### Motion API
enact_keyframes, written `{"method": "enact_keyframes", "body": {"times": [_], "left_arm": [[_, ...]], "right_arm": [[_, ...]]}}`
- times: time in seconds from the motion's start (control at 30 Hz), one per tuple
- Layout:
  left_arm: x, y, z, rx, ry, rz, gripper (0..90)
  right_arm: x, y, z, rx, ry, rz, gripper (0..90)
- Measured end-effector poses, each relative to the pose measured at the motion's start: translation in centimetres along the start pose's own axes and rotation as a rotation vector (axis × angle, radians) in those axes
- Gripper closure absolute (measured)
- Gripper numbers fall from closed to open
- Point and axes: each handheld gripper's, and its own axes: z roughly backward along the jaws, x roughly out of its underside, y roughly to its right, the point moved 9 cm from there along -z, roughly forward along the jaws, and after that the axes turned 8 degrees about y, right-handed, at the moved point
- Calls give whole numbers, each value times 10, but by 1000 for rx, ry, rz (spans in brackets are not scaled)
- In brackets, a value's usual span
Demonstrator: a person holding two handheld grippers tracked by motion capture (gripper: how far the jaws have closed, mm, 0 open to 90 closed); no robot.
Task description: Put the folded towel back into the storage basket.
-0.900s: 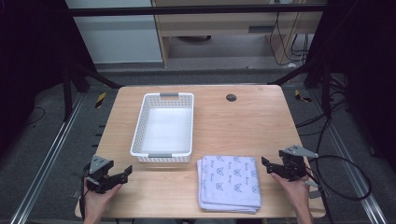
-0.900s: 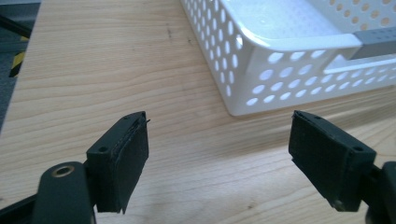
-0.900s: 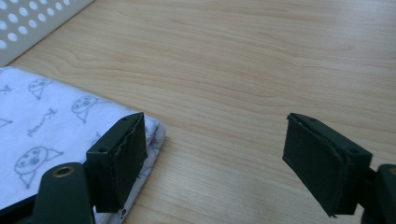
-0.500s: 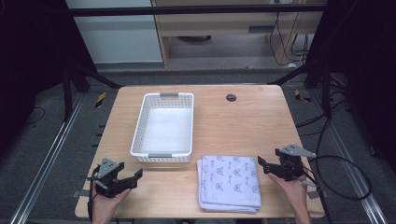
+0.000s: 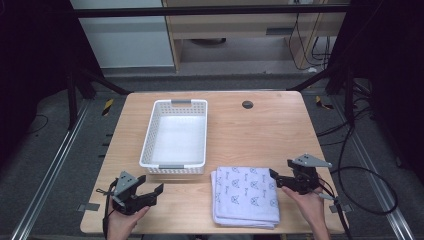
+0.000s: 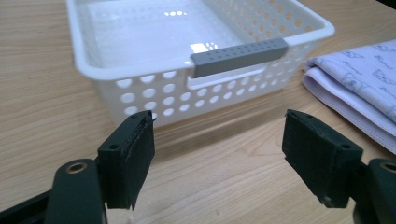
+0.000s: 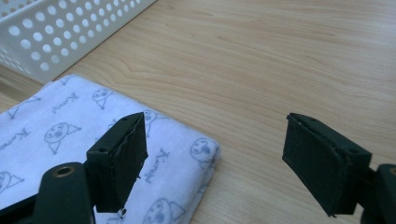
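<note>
Folded cloth (image 5: 246, 194) flat, long axis near–far — right hand-held gripper (image 5: 278, 178) beside.

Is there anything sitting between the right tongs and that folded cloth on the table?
Nothing visible. The right tongs stand open at the folded cloth's right edge, with only bare table around.

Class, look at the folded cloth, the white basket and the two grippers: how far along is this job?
Barely begun. Done: nothing yet; the folded cloth lies flat on the table, and the white basket is empty. In hand: the right gripper, open, sits at the cloth's right edge; the left gripper, open, holds nothing, near the basket's front. Left, probably: grasping the cloth and moving it into the basket.
</note>
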Motion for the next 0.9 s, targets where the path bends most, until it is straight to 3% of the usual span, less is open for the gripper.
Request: {"method": "enact_keyframes", "body": {"times": [0.33, 0.83, 0.9], "left_arm": [[-6, 46, -17, 96, -33, -89, 244], [-11, 93, -40, 175, -72, -130, 257], [-11, 105, -45, 193, -77, -132, 257]], "right_arm": [[6, -12, -7, -27, -47, 7, 246], [12, -19, -13, -47, -78, 9, 288], [13, -18, -13, -46, -79, 7, 295]]}}
